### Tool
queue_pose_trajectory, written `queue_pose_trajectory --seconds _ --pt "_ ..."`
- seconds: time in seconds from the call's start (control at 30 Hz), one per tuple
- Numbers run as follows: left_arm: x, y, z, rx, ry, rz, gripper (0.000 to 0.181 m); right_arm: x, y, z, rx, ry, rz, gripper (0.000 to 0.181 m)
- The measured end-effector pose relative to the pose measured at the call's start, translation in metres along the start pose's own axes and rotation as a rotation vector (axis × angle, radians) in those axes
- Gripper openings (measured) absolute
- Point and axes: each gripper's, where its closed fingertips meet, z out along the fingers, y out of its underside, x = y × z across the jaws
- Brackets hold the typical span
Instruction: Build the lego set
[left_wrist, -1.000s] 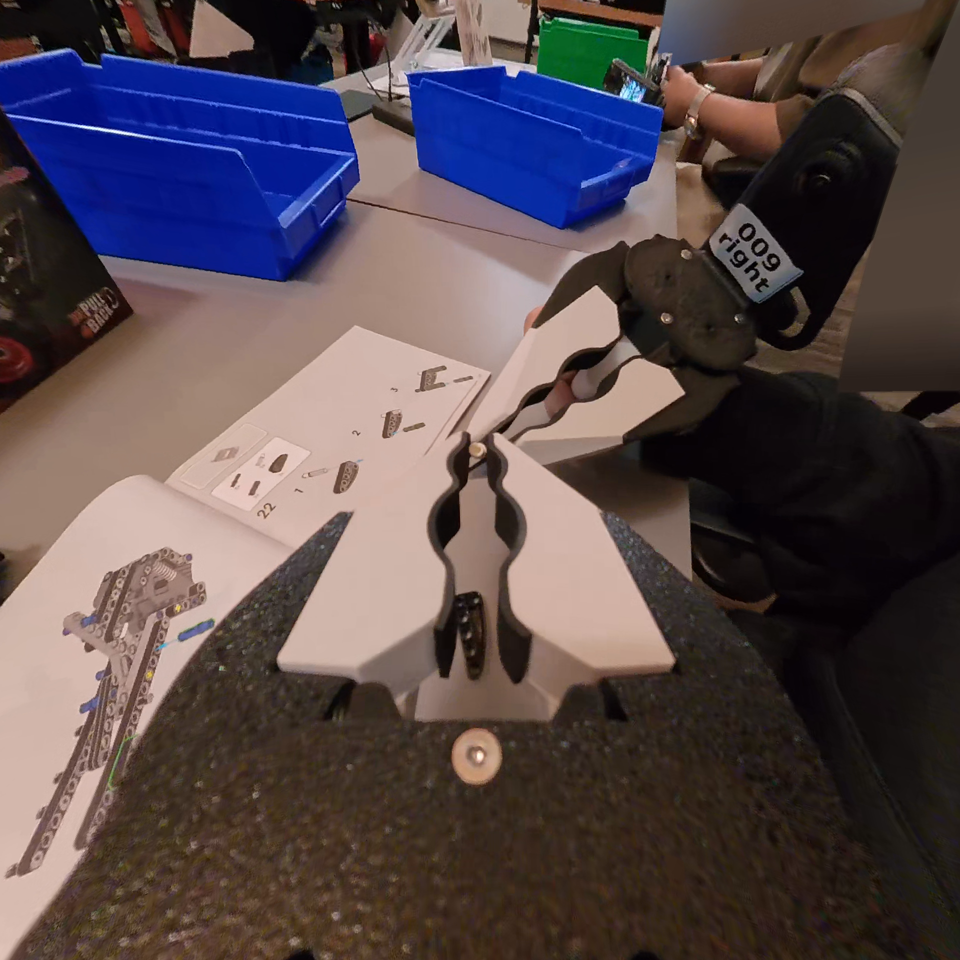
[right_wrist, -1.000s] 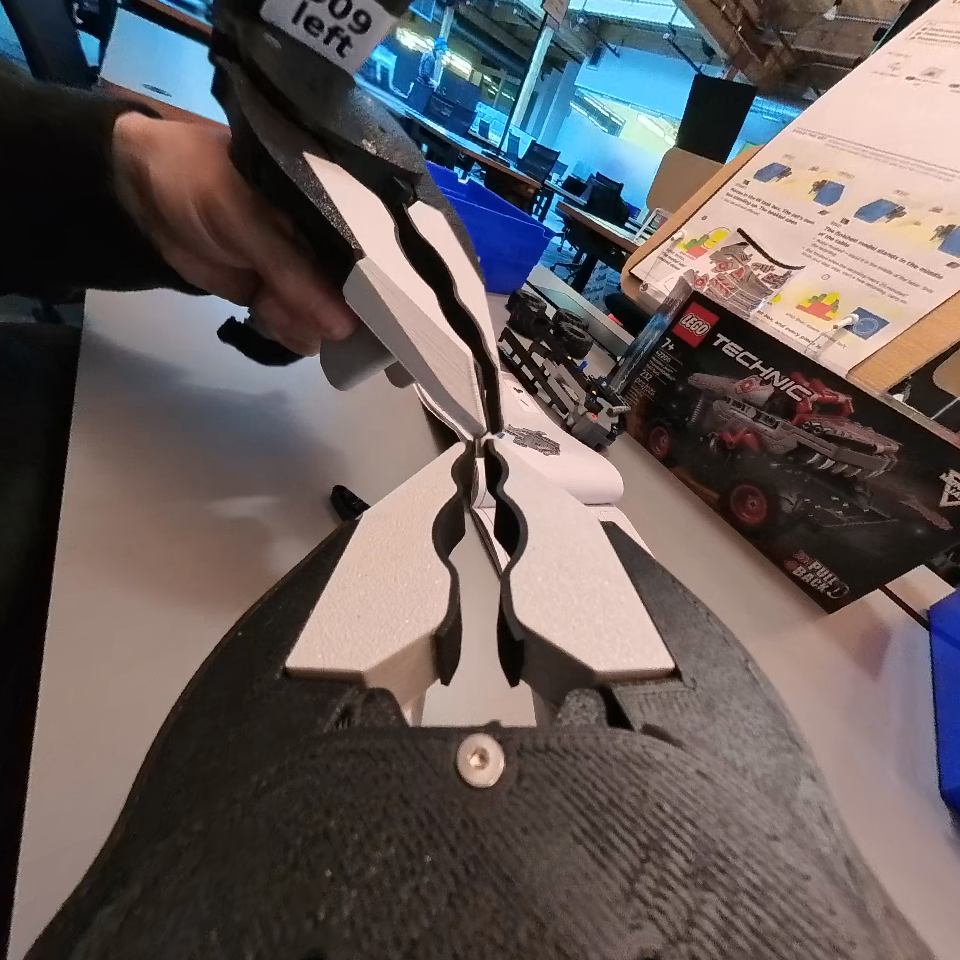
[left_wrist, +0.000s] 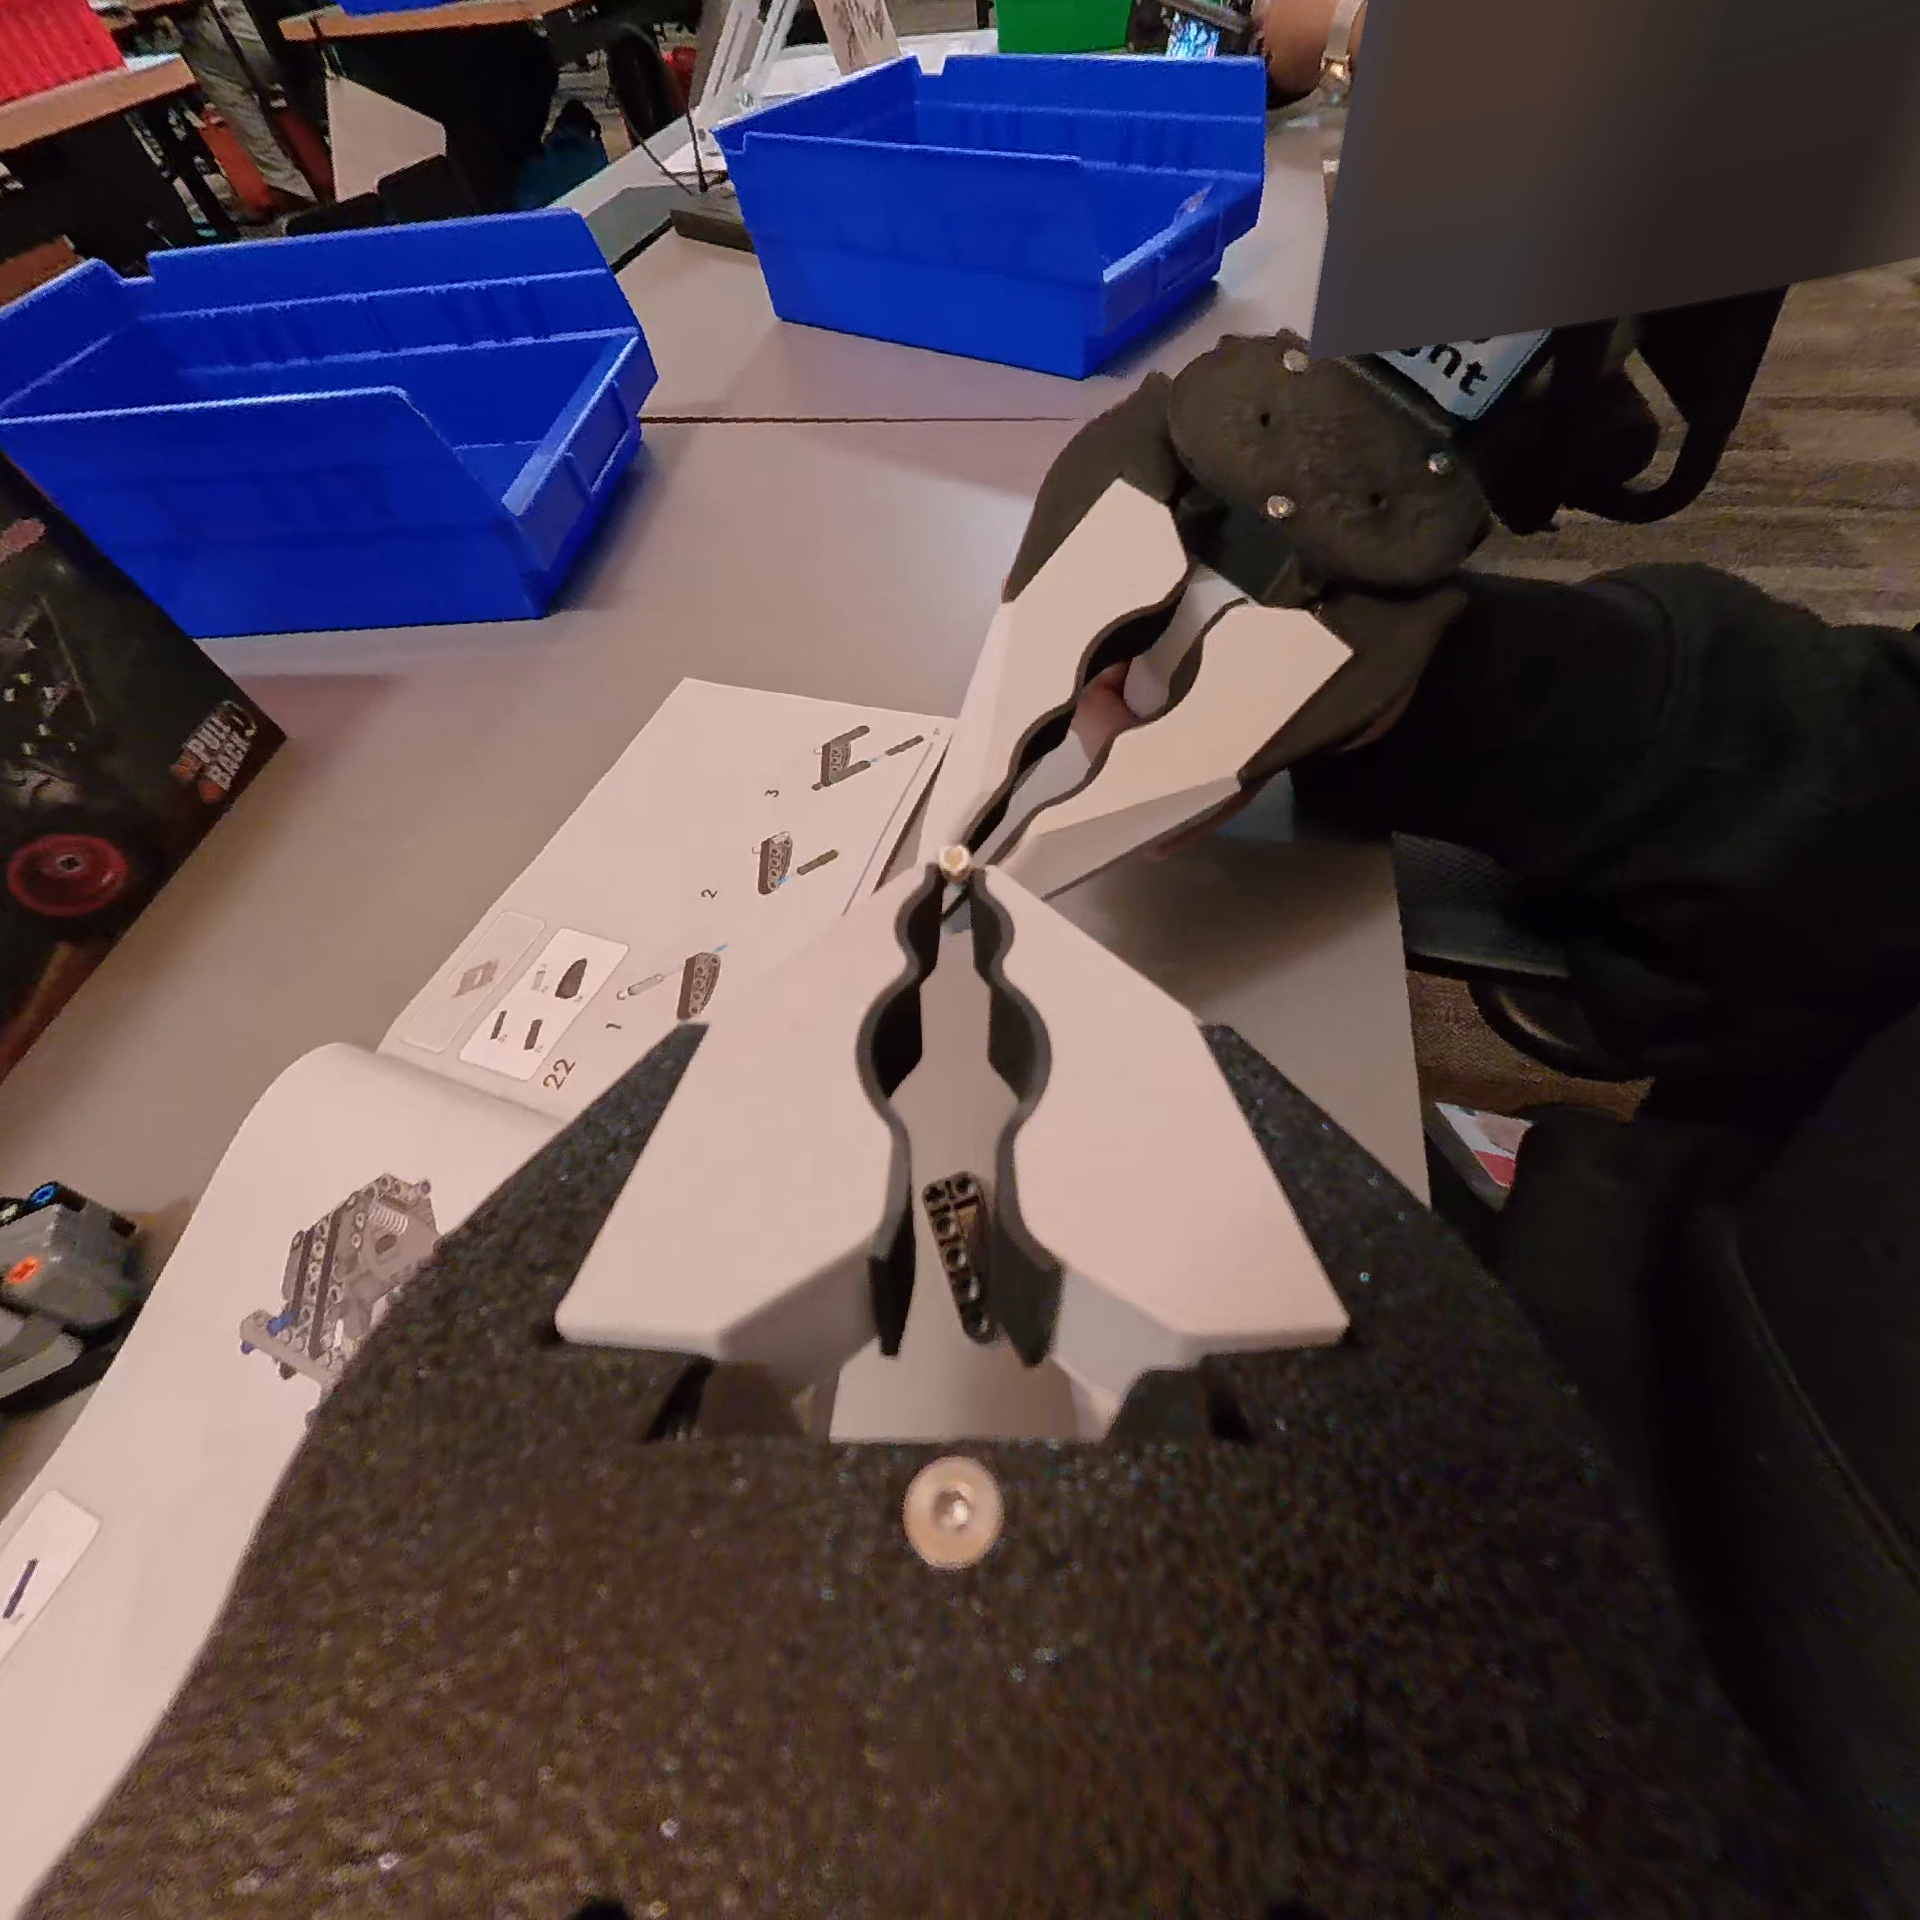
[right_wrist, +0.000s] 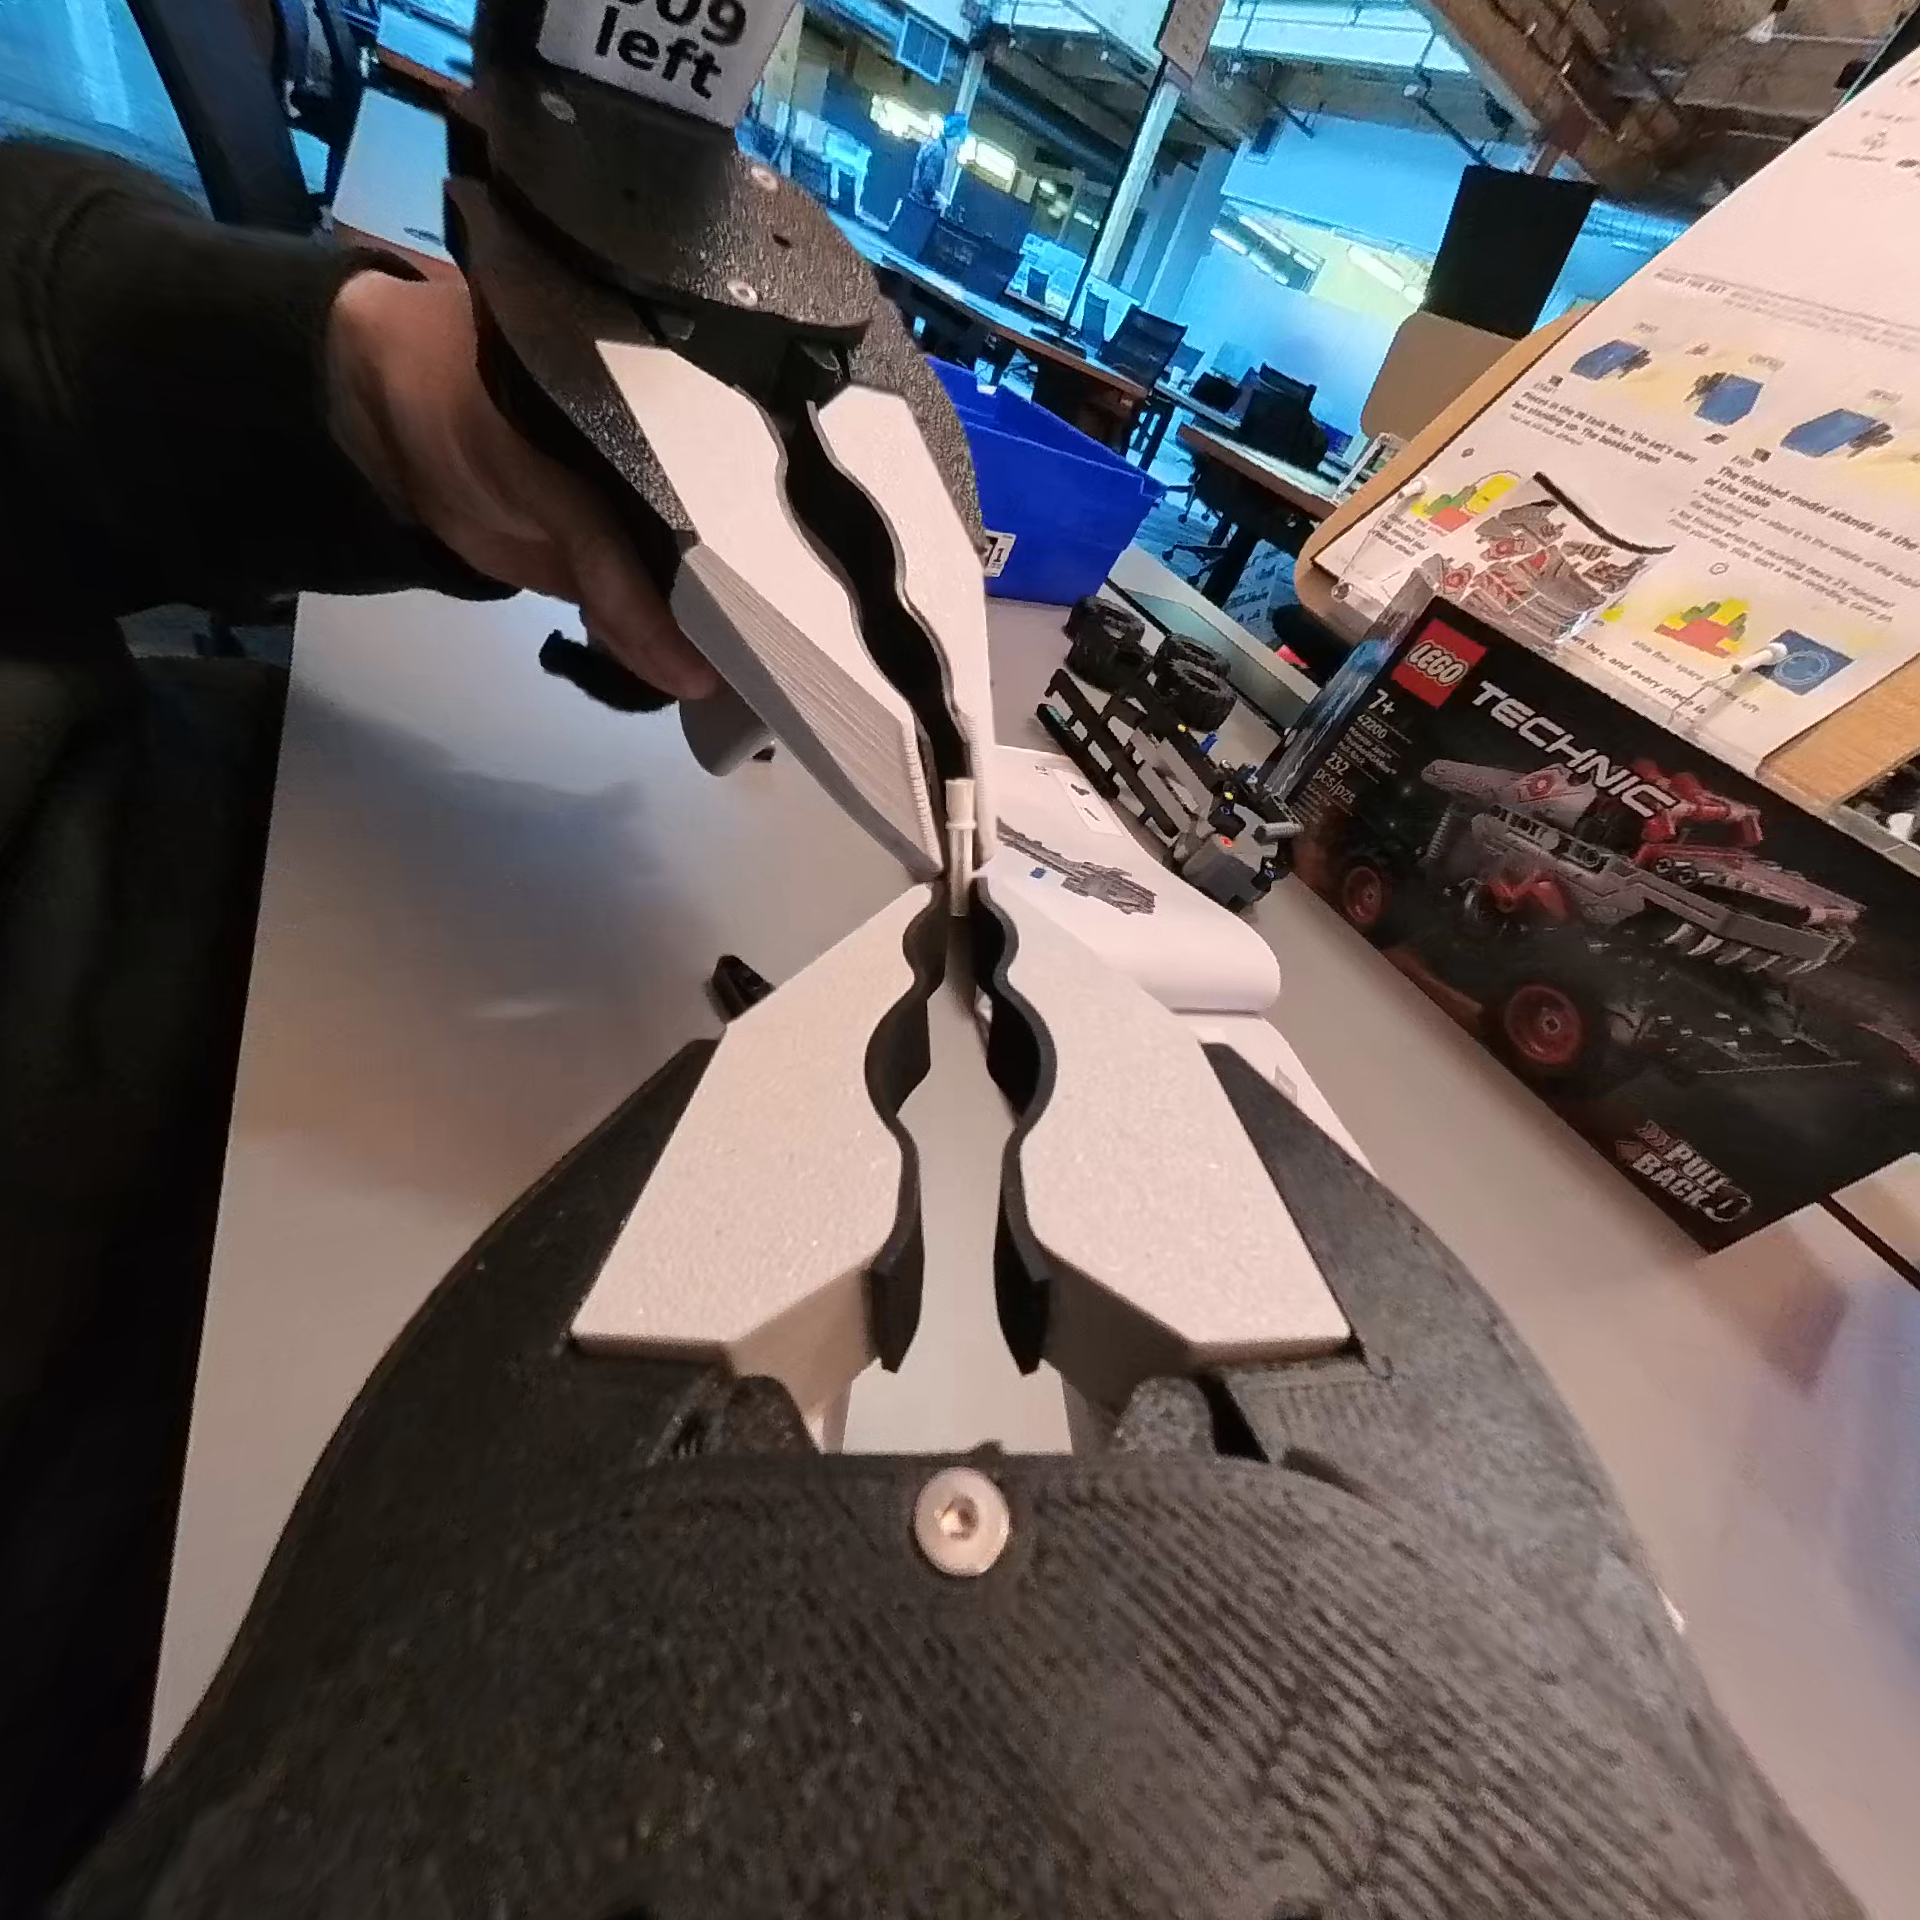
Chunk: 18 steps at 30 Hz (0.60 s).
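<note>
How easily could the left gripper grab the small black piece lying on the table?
Probably not yet: the left gripper seems shut on a pale pin that the right gripper also pinches. The black piece lies uncovered on the table, so nothing else blocks it.

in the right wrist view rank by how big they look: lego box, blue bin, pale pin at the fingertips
1. lego box, much the largest, though it is nearer the camera
2. blue bin, farther off and partly hidden
3. pale pin, smallest
</note>
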Motion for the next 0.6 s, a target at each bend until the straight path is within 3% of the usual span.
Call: queue_pose_trajectory --seconds 0.03,0.1,0.2,0.33,0.5,0.6 --pt "0.0 0.004 0.0 -0.019 0.002 0.006 0.0 0.001 0.004 -0.001 -0.025 0.001 -0.001 0.001" --pt "-0.005 0.022 -0.003 -0.117 -0.019 0.015 0.018 0.013 0.019 -0.007 -0.113 0.064 -0.024 0.001" --pt "-0.002 0.065 -0.014 -0.385 -0.01 -0.026 0.039 0.028 0.03 -0.02 -0.155 0.129 0.015 0.001" --pt "0.012 0.093 -0.021 -0.553 0.0 -0.059 0.035 0.035 0.026 -0.026 -0.101 0.155 0.061 0.001" --pt "0.005 0.107 -0.012 -0.59 -0.075 -0.066 0.009 0.033 0.032 -0.026 -0.133 0.145 0.055 0.001" --pt "-0.001 0.106 -0.01 -0.595 -0.088 0.049 0.009 0.033 0.032 -0.027 -0.129 0.147 0.057 0.001"
